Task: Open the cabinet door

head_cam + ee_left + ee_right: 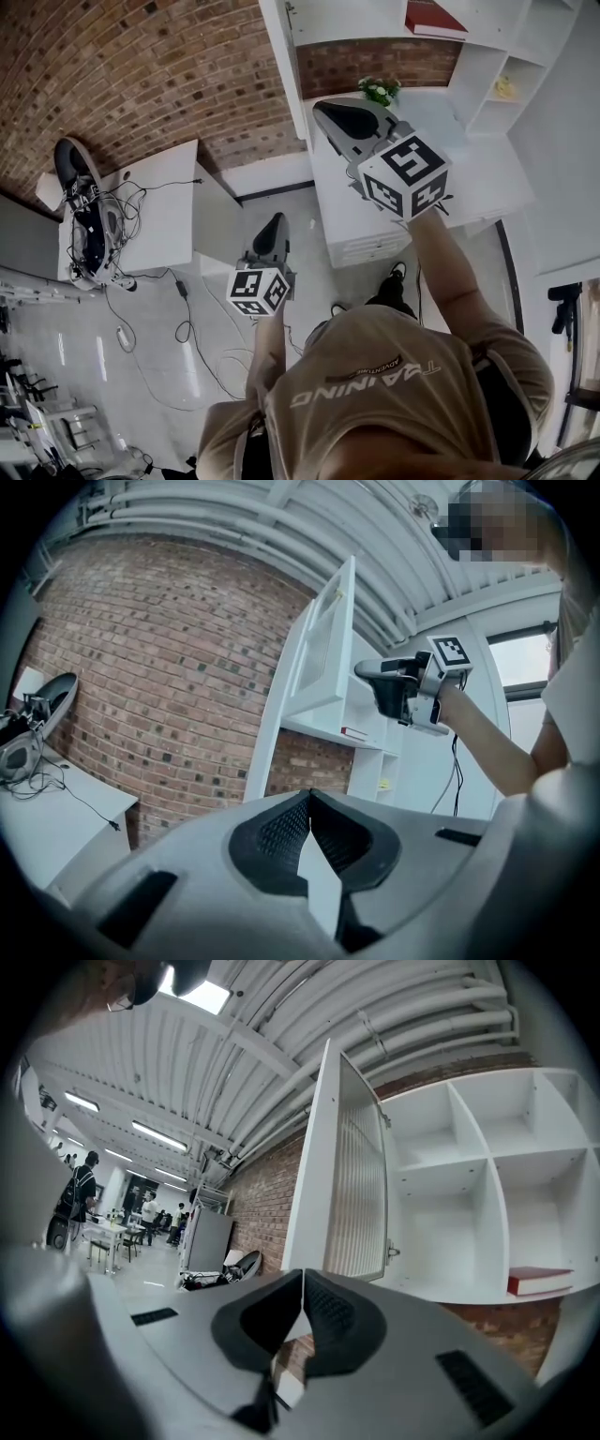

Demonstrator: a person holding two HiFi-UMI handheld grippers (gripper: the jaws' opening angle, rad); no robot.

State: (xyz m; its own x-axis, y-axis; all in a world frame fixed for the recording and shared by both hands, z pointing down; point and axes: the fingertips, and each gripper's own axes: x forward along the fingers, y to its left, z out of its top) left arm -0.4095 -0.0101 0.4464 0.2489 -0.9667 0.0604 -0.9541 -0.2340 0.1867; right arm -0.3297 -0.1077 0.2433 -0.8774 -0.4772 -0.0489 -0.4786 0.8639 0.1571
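Nearest in the head view is the person's shirt (375,394). Its print is upside-down to the camera and reads "TRAINING", w/ a smaller line that looks like "ADVENTURE".

The left hand-held gripper (274,225) sits low over the floor (169,375), btw the tabletop (164,220) and the cabinet (375,234). In its own view the pads meet tip to tip, closed, w/ nothing btw them. The right hand-held gripper (328,111) is raised higher, up at the cabinet. It's closed too, pads together in its view, nothing visibly pinched. The marker cube (405,176) on each shows b/w square patterns only, no letters.

Just past the right jaws stands the cabinet door (352,1185), swung open off the upper cabinet, edge toward that camera. Its lower corner is hidden behind the gripper body.

Only the right gripper view shows the door's ribbed inner face, the white compartments w/ a red book (539,1281) on the bottom shelf, and a far hall w/ people (80,1190).

Only the left gripper view shows the right gripper side-on, tip close under the door. Can't tell if it's touching.

Only the head view shows the plant (380,89) on the cabinet's lower top, and cables (122,211) and gear on the tabletop by the brick wall (141,75).
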